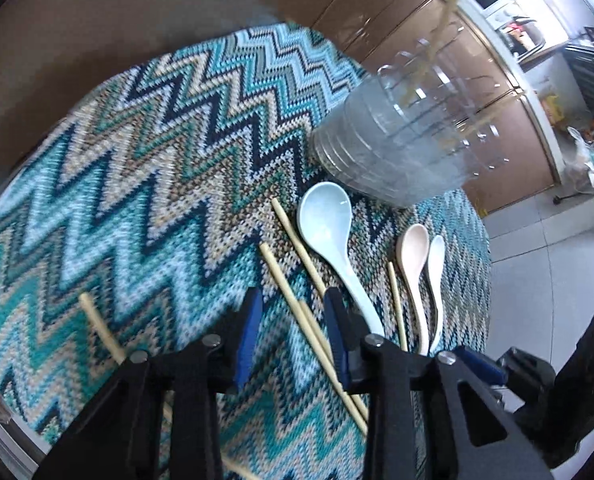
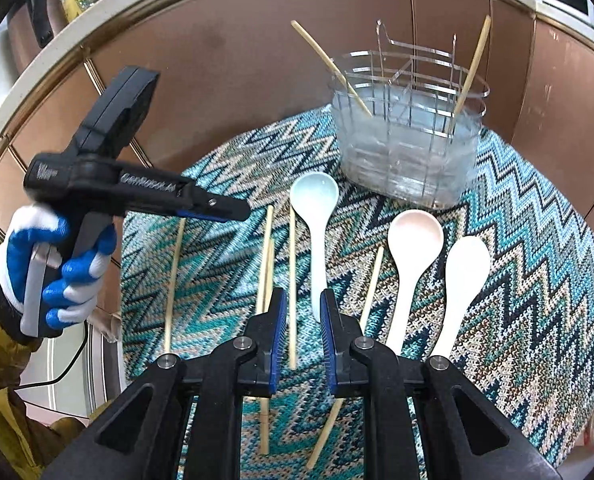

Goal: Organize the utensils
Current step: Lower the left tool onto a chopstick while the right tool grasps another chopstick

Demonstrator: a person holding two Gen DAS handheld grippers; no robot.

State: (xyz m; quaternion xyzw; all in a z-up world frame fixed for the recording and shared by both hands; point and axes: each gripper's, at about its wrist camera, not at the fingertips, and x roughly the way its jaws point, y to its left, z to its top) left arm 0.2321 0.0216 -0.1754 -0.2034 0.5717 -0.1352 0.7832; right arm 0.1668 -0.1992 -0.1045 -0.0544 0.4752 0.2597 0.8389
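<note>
From the left wrist, the left tongs (image 1: 293, 300) hover over a zigzag-knit mat (image 1: 137, 152) with their blue pads parted and gripping nothing, though 2 bamboo chopsticks (image 1: 297, 308) lie on the mat in the gap between them. 3 ladle-shaped spoons lie to the right: a pale blue spoon (image 1: 329, 232), a pinkish spoon (image 1: 413, 264) and a white spoon (image 1: 436, 276). 2 more chopsticks show here, one at far left (image 1: 101, 330) and one beside the pinkish spoon (image 1: 397, 304). A clear plastic utensil holder (image 1: 401, 136) stands behind the spoons (its contents are a blur).

The right wrist view adds what the other misses: the holder (image 2: 409, 136) contains 2 upright chopsticks (image 2: 331, 67), and a gloved hand (image 2: 53, 276) carries the left tongs (image 2: 241, 210) over the mat's left edge. About 5 loose chopsticks lie on the mat (image 2: 537, 280). The right tongs (image 2: 303, 300) stand narrowly parted, empty, the handle of the pale blue spoon (image 2: 315, 208) ending between their tips without touching the pads. The counter surface under the mat is hidden.
</note>
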